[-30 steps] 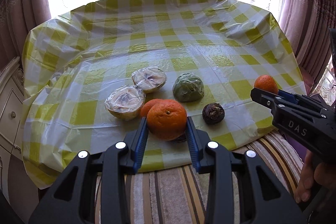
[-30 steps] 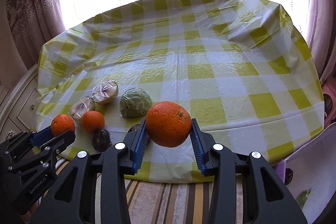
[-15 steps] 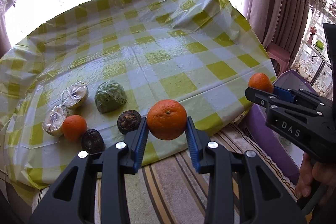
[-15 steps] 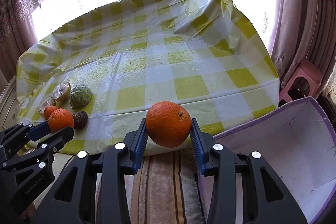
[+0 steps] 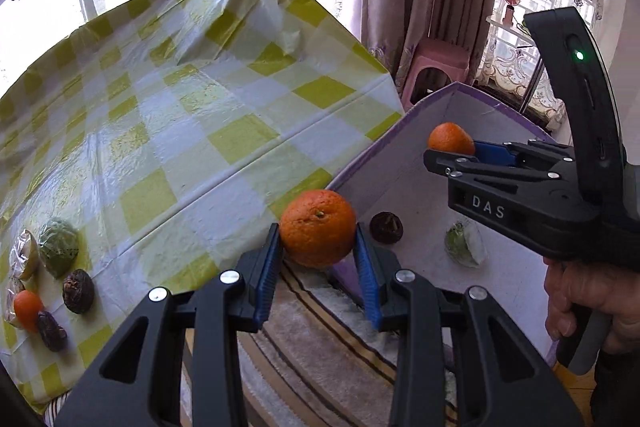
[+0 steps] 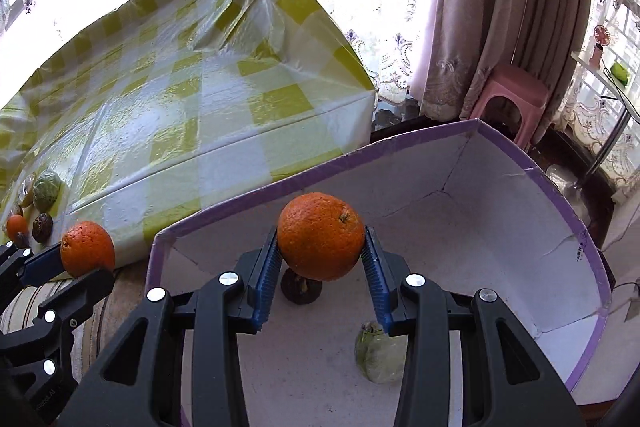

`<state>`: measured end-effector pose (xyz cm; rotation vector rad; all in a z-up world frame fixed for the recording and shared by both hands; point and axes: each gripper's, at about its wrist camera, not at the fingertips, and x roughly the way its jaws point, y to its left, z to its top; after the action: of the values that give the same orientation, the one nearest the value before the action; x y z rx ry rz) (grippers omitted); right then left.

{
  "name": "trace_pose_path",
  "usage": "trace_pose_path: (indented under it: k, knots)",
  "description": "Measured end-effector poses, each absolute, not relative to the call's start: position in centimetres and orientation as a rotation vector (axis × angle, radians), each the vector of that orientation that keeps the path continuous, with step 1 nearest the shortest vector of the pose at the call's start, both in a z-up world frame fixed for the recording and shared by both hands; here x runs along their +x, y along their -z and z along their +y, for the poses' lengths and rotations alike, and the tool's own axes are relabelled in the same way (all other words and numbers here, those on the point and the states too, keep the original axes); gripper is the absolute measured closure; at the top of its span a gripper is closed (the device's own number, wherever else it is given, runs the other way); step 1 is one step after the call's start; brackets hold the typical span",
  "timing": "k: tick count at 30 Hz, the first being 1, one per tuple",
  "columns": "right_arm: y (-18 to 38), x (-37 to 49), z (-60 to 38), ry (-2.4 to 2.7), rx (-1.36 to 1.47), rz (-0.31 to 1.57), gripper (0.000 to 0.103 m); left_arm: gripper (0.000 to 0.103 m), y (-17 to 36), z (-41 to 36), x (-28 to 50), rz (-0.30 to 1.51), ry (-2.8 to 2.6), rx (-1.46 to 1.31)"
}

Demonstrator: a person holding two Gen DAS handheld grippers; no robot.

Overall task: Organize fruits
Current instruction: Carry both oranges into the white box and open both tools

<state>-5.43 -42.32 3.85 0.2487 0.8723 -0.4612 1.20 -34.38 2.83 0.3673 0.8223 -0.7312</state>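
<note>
Two oranges are held at this moment, one in each gripper. Between the blue pads of the left gripper (image 5: 318, 247) an orange (image 5: 318, 228) is clamped, both pads pressed against its sides, its stem dimple turned up toward the camera. Beneath and just beyond those fingers the near rim of a purple-edged cardboard box (image 5: 404, 125) is seen, with a striped rug (image 5: 320, 339) below the fingers. The right gripper (image 6: 320, 263) is likewise closed on a second orange (image 6: 321, 235), which is carried above the white interior of the box, inside its walls. Directly under the right fingers a dark brown round fruit (image 6: 301, 289) is lying on the box floor, and nearer the camera, beside the right finger, a green fruit in clear wrap (image 6: 378, 357) is found on the same floor. In the left wrist view the right gripper is seen from the side, held by a hand (image 5: 592, 303) at the right edge. Left of both grippers, a table under a yellow-and-white checked plastic cloth (image 5: 192, 131) is seen; near its left front edge a small group of fruit is left: a wrapped green fruit (image 5: 59, 251), two dark brown fruits (image 5: 79, 291), a small orange (image 5: 27, 310) and pale wrapped pieces (image 5: 26, 255) at the picture's edge. Beyond the box a pink stool (image 6: 510, 99) is set against the curtains (image 6: 492, 3).
</note>
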Motion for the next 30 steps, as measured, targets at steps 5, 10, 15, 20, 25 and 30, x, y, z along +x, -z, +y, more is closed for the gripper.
trace_pose_path:
  k: [5,10,15,20,25,30]
  knots:
    - [-2.4,-5.3,-45.2,0.497,0.283,0.946,0.062,0.067,-0.5,-39.2,0.3,0.887,0.832,0.455]
    - [-0.9,-4.6,-46.9,0.513,0.276,1.034,0.062,0.067,2.5,-42.6,0.7,0.996,0.898,0.547]
    - [1.3,-3.6,-47.9,0.524,0.284,1.123,0.062,0.066,4.5,-44.6,0.4,1.017,0.901,0.665]
    - [2.6,-3.3,-48.5,0.548,0.299,1.15,0.059,0.066,5.9,-45.3,0.0,1.02,0.899,0.716]
    - [2.5,-3.3,-48.4,0.552,0.29,1.145,0.044,0.064,6.0,-45.3,0.4,1.022,0.906,0.712]
    - [1.9,-3.9,-48.4,0.577,0.302,1.107,0.021,0.039,4.9,-43.9,0.0,0.979,0.933,0.696]
